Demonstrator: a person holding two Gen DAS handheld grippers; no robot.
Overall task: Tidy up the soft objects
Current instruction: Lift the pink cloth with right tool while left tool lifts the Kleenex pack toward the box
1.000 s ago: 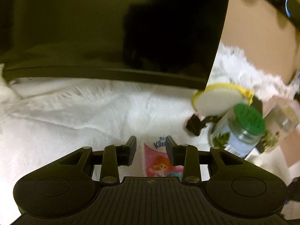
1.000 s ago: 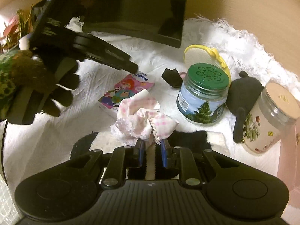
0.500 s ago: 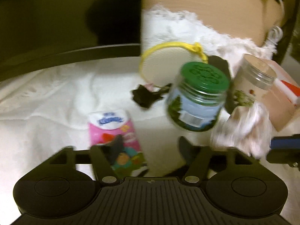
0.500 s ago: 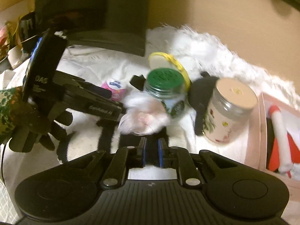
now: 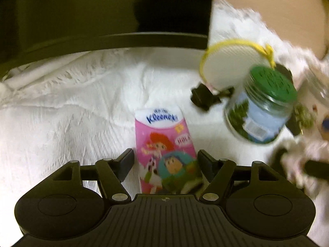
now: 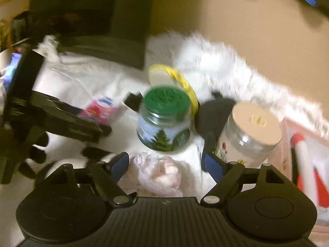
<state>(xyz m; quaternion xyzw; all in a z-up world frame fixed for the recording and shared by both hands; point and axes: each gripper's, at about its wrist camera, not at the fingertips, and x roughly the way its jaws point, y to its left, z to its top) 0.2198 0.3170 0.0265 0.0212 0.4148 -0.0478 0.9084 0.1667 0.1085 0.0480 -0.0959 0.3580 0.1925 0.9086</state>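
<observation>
A pink Kleenex tissue pack (image 5: pixel 164 144) with cartoon figures lies on the white cloth (image 5: pixel 72 107). My left gripper (image 5: pixel 165 159) stands wide open, one finger on each side of the pack's near end, and I see no squeeze on it. A crumpled pink-and-white checked cloth (image 6: pixel 156 173) lies between the blue pads of my right gripper (image 6: pixel 165 161). Those jaws are opening and the pads stand clear of the cloth. The same cloth (image 5: pixel 302 164) shows blurred at the right edge of the left wrist view.
A green-lidded jar (image 6: pixel 164 123) and a beige-lidded jar (image 6: pixel 250 131) stand just beyond the checked cloth. Behind them are a yellow-rimmed round pad (image 5: pixel 230 61) and a black soft item (image 6: pixel 211 113). A dark box (image 5: pixel 102 10) closes the back. A pink box (image 6: pixel 287 144) sits at the right.
The left gripper opened wide and came down around the tissue pack. The right gripper carried the checked cloth right, towards the jars, then opened and let it go.
</observation>
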